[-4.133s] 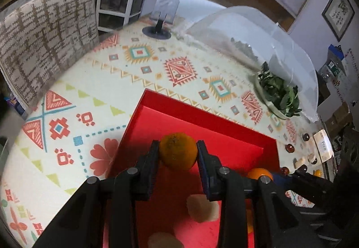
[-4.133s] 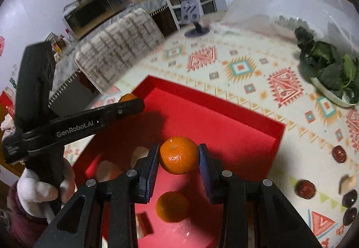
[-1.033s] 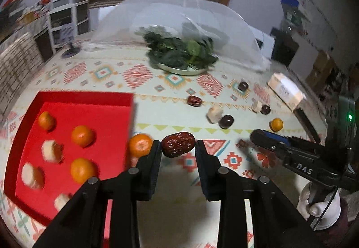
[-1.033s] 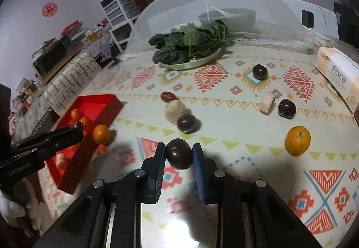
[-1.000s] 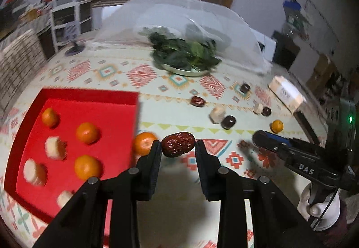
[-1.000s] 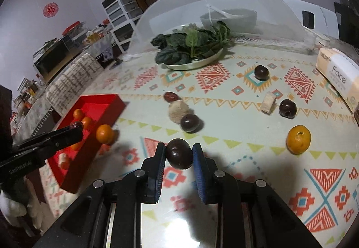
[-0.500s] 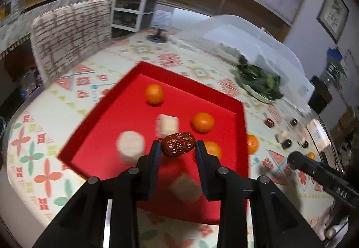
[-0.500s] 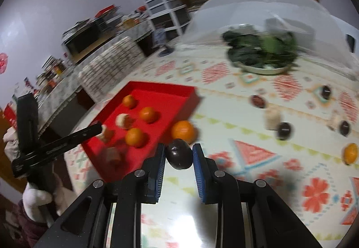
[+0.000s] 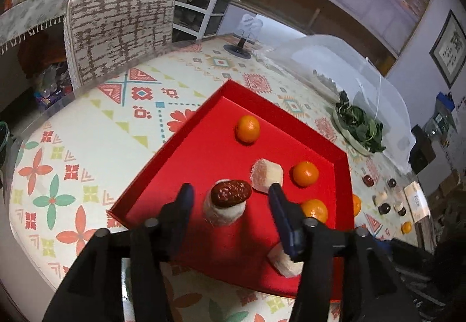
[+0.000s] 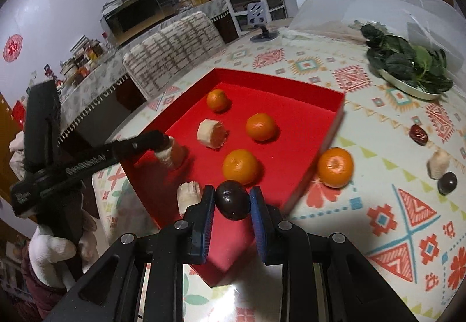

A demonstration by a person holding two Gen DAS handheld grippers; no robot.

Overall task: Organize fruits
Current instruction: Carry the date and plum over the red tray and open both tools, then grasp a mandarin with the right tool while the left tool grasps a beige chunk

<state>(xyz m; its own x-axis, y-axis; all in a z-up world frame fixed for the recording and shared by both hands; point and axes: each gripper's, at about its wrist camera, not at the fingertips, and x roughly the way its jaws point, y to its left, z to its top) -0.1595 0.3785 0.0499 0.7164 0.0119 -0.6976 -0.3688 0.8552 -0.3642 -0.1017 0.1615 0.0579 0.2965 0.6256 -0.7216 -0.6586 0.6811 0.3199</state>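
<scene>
A red tray (image 9: pixel 204 129) (image 10: pixel 291 94) holds three mandarins (image 9: pixel 247 128) and several pale banana pieces (image 9: pixel 267 175). My left gripper (image 9: pixel 230 196) is open over the tray; a wrinkled red date (image 9: pixel 231 193) sits between its spread jaws, above a banana piece (image 9: pixel 224 212), touching neither jaw. My right gripper (image 10: pixel 232 199) is shut on a dark round plum (image 10: pixel 232 199) above the tray's near edge. In the right wrist view the left gripper (image 10: pixel 163 142) reaches in from the left. A fourth mandarin (image 10: pixel 335 167) lies on the cloth beside the tray.
On the patterned tablecloth right of the tray lie a red date (image 10: pixel 418 134), a banana piece (image 10: pixel 438 165) and a dark plum (image 10: pixel 448 182). A plate of greens (image 10: pixel 407 62) sits by a mesh food cover (image 10: pixel 378 1). A chair (image 9: pixel 119 27) stands at the table's far left.
My left gripper has opened and let go of the red date over the tray. My right gripper has carried the plum closer, over the tray's near edge.
</scene>
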